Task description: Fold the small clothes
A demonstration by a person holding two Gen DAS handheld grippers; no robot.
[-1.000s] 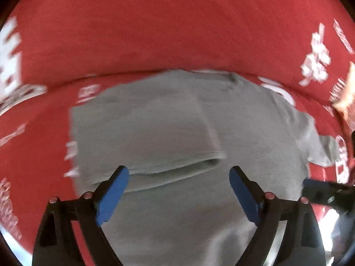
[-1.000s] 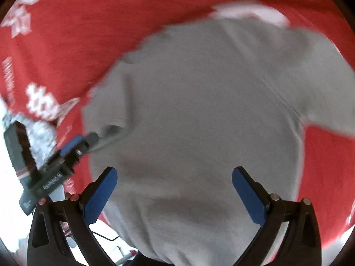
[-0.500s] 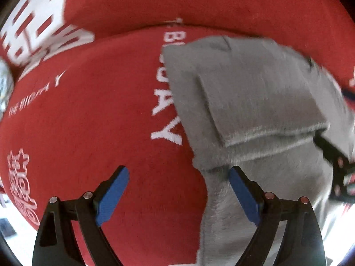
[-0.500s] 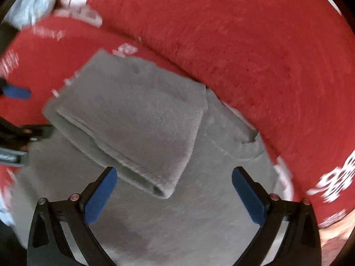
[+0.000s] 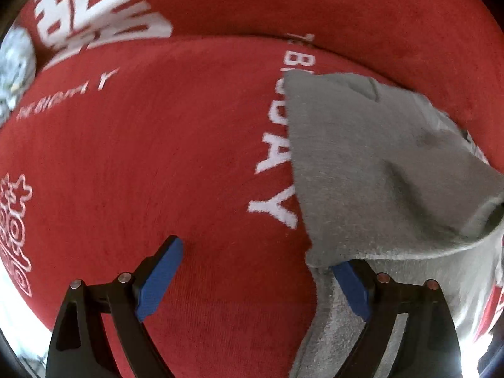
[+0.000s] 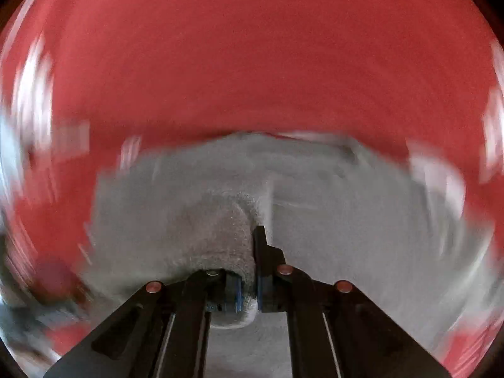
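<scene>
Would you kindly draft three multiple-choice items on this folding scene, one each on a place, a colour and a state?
1. In the left wrist view, where does the grey garment lie relative to the left hand-held gripper?
A. Under its left finger
B. On its right side, draped over the right finger's tip
C. Wholly out of view

2. What colour is the cloth beneath the garment?
A. Red with white lettering
B. Plain green
C. Black

3. How does the right hand-held gripper stand?
A. Wide open above bare cloth
B. Shut on a fold of the garment
C. Shut on nothing

Answers: 1 B, the grey fabric covers the right blue pad's tip while the left pad sits over red cloth. 2 A, white letters show on red. 3 B, the pads have just closed, with grey fabric pinched between them.
</scene>
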